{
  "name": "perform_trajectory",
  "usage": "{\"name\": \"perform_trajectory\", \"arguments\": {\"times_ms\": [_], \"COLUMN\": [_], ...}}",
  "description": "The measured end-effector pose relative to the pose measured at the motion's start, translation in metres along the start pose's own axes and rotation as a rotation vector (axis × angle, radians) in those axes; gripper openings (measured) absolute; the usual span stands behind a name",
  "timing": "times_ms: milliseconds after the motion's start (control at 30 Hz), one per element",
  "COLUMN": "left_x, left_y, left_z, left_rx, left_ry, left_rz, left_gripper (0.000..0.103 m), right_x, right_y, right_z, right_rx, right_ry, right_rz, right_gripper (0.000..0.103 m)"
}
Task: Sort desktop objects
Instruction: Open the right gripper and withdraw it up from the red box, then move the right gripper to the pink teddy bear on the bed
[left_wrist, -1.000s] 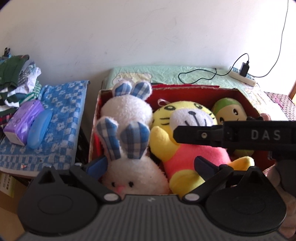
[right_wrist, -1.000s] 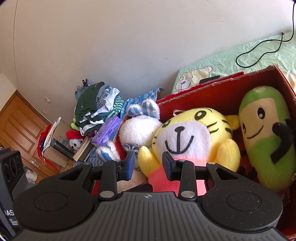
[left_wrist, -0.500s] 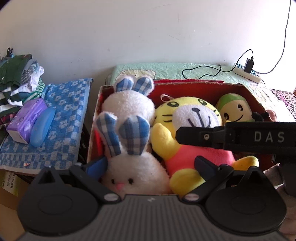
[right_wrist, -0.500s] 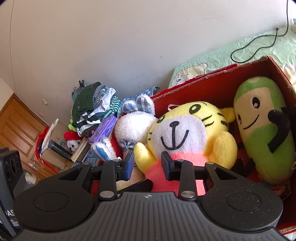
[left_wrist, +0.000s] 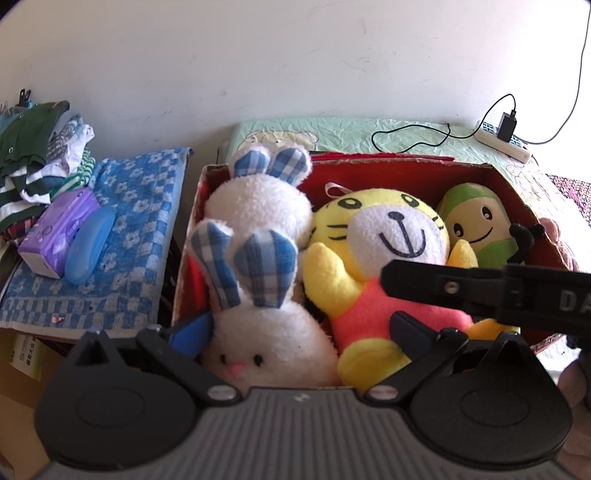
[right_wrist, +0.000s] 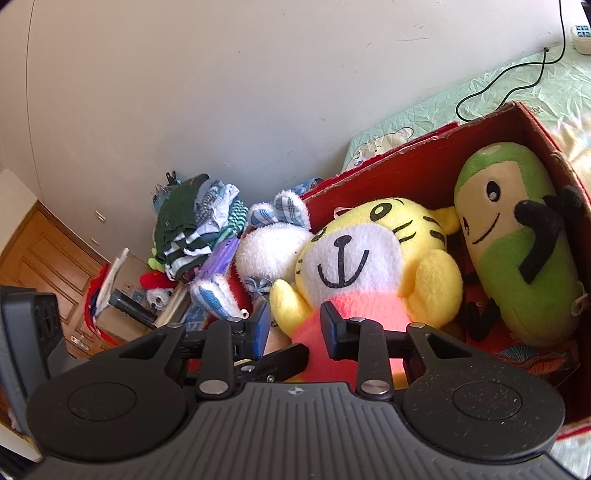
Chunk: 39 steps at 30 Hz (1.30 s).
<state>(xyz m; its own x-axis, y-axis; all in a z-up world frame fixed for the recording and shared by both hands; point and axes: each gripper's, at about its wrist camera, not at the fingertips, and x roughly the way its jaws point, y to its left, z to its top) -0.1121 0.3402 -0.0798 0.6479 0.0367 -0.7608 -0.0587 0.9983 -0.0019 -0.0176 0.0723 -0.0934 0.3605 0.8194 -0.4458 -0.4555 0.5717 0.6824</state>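
A red cardboard box (left_wrist: 399, 168) holds three plush toys: a white rabbit (left_wrist: 262, 306) with blue checked ears at the left, a yellow tiger (left_wrist: 384, 254) in a pink shirt in the middle, a green and tan plush (left_wrist: 480, 229) at the right. My left gripper (left_wrist: 299, 328) is open wide over the box's near edge, its fingers either side of the rabbit's head and the tiger's leg. My right gripper (right_wrist: 293, 325) is open, narrower, just above the tiger's pink belly (right_wrist: 354, 306). The right gripper's body (left_wrist: 491, 291) crosses the left wrist view.
Left of the box lies a blue checked towel (left_wrist: 129, 229) with a purple tissue pack (left_wrist: 59, 232) and a blue case (left_wrist: 90, 243). Folded clothes (left_wrist: 33, 158) are stacked beyond. A power strip (left_wrist: 502, 140) and cable lie on the green cloth (left_wrist: 332, 133) behind. A wooden door (right_wrist: 37, 266) stands far left.
Both grippers have drawn back and up a little from the box; the toys sit lower and further in view. The right gripper's jaws stay at the same narrow opening.
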Motion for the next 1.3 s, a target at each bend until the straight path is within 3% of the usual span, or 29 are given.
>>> {"name": "perform_trajectory", "arguments": {"times_ms": [200, 500, 667, 967, 1133, 1300], "left_x": [-0.004, -0.029, -0.042, -0.033, -0.035, -0.032], "left_y": [-0.004, -0.021, -0.044, -0.118, -0.17, -0.227], "left_z": [0.002, 0.012, 0.02, 0.028, 0.032, 0.037], "left_rx": [0.013, -0.001, -0.022, -0.05, -0.008, 0.079], "left_ry": [0.001, -0.044, -0.079, -0.041, -0.068, -0.098], "left_rz": [0.035, 0.149, 0.159, 0.084, -0.016, -0.163], "left_gripper": [0.101, 0.097, 0.097, 0.092, 0.092, 0.092], "right_x": [-0.013, -0.033, -0.054, -0.106, -0.138, -0.172], "right_y": [-0.003, -0.016, -0.033, -0.079, -0.113, -0.154], "right_z": [0.0, 0.012, 0.021, 0.039, 0.049, 0.059], "right_rx": [-0.008, -0.032, -0.03, -0.035, -0.017, 0.037], "right_ry": [-0.021, -0.031, -0.03, -0.054, -0.078, -0.12], "right_rz": [0.018, 0.095, 0.13, 0.125, 0.087, 0.011], "right_gripper": [0.037, 0.037, 0.037, 0.037, 0.038, 0.038]}}
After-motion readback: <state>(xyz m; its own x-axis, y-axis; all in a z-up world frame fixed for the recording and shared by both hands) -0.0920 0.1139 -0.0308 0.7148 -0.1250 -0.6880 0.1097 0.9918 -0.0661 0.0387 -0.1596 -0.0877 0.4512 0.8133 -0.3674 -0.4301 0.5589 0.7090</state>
